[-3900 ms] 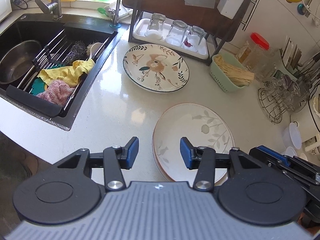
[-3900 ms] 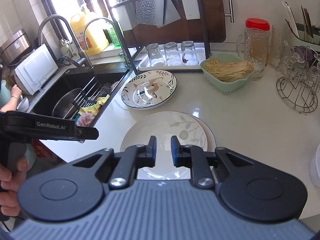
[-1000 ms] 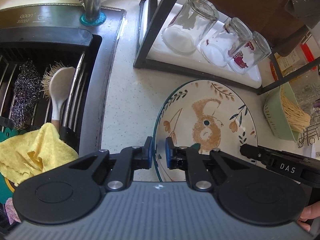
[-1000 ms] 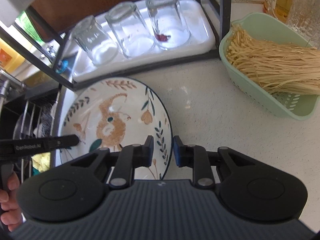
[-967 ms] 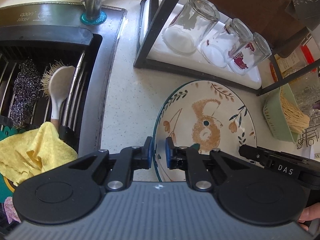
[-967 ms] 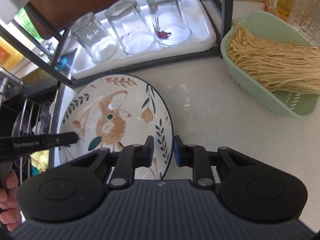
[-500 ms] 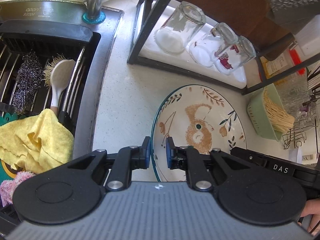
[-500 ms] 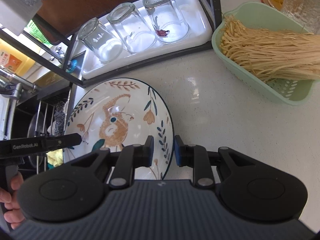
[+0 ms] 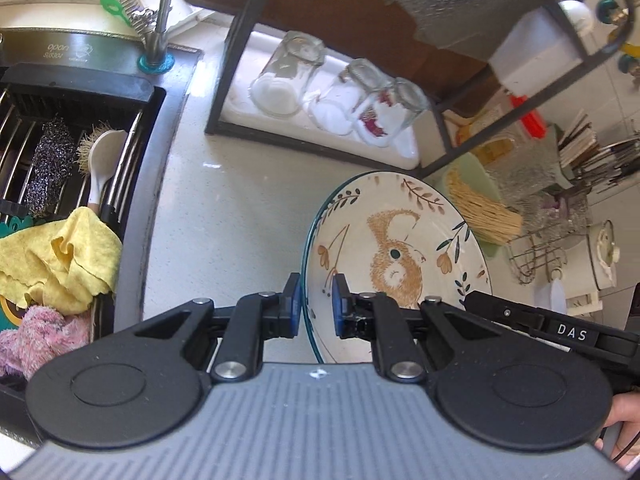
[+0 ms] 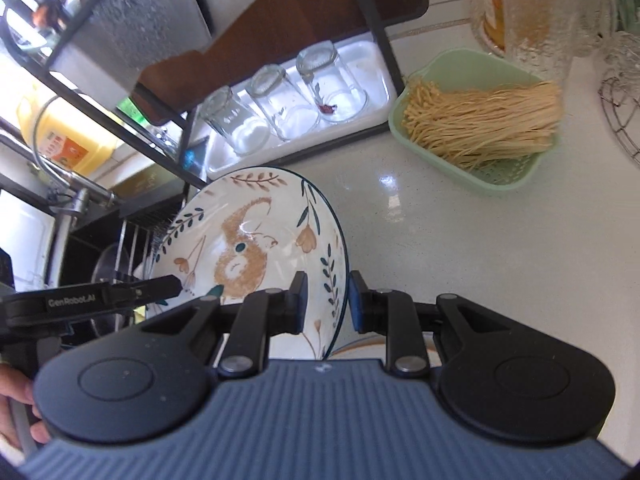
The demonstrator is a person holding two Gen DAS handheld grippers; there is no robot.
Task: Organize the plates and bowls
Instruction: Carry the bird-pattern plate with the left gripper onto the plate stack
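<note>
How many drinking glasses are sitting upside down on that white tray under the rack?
3, side by side in a row on the white tray: left glass, middle glass, right glass. More may be hidden behind the rack.

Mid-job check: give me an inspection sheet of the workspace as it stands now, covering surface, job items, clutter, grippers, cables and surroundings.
Surface: pale speckled countertop, glossy, with bare stretches.
Job's things: round squirrel-patterned ceramic plate, lifted and tilted, gripped at opposite rims; rim of another plate just visible below.
Clutter: green plastic basket of dry noodles; three upturned clear glasses on a white tray.
Grippers: left hand-held gripper and right hand-held gripper each straddle the plate's rim.
Cables: thin cord by the hand at the left view's lower right.
Surroundings: black sink holding a yellow cloth; black metal rack.
</note>
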